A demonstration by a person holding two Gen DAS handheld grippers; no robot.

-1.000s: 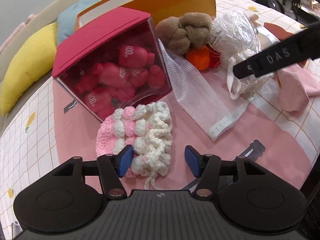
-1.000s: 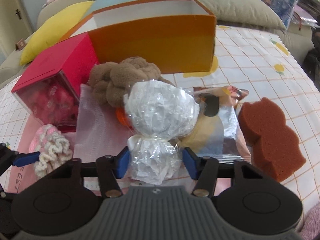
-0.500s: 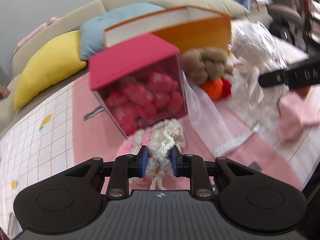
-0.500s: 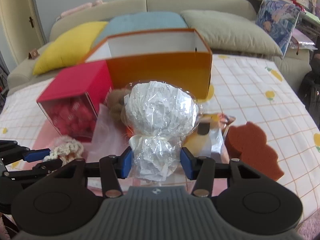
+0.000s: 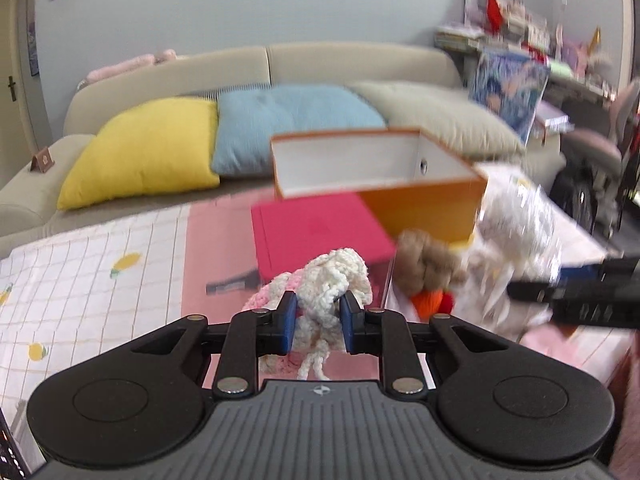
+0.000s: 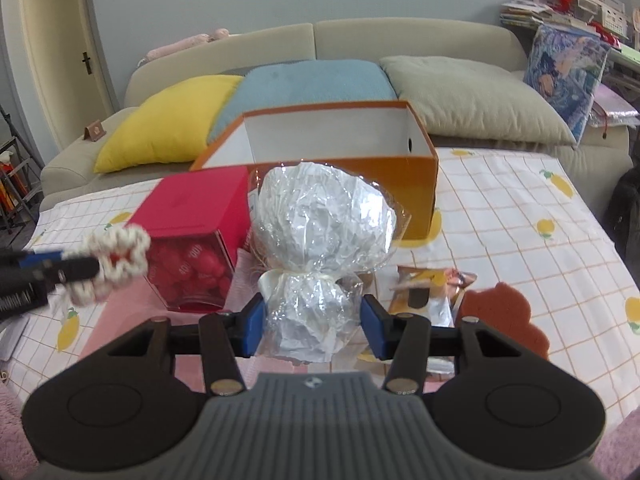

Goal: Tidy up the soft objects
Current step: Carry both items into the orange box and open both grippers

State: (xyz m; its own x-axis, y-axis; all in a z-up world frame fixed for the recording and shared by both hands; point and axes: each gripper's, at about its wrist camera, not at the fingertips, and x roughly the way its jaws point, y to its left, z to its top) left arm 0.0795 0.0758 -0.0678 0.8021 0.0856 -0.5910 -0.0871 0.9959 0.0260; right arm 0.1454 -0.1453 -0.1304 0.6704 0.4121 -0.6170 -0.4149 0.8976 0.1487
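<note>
Left gripper (image 5: 318,326): its blue pads are pressed in on a pink-and-white crocheted piece (image 5: 334,286), which bulges above the pads and trails a loose strand below them; in the right wrist view the same piece (image 6: 116,264) hangs clear of the checked tablecloth (image 6: 520,216), in front of the red box. Right gripper (image 6: 314,322): its pads pinch the gathered neck of a cellophane-wrapped white bundle (image 6: 324,220), whose rounded head stands upright above the pads and hides part of the orange box's front wall. Just beyond the left gripper, a brown knotted plush (image 5: 430,266) lies against a small orange knitted ball (image 5: 428,302), both to the right of the red box; motion blur softens this region. To the right of the right gripper, a shiny foil packet (image 6: 432,292) lies on the tablecloth, touching a brown scalloped sponge (image 6: 504,316). Mid-ground: a red-lidded clear box (image 6: 196,240), tilted and filled with red items printed with numerals. Behind it stands an open orange box (image 6: 340,140) with a white interior in which no contents are visible. Background: a beige sofa (image 6: 408,40) carrying a yellow cushion (image 6: 168,120), a blue cushion (image 6: 312,84) and a grey-green cushion (image 6: 472,96).
</note>
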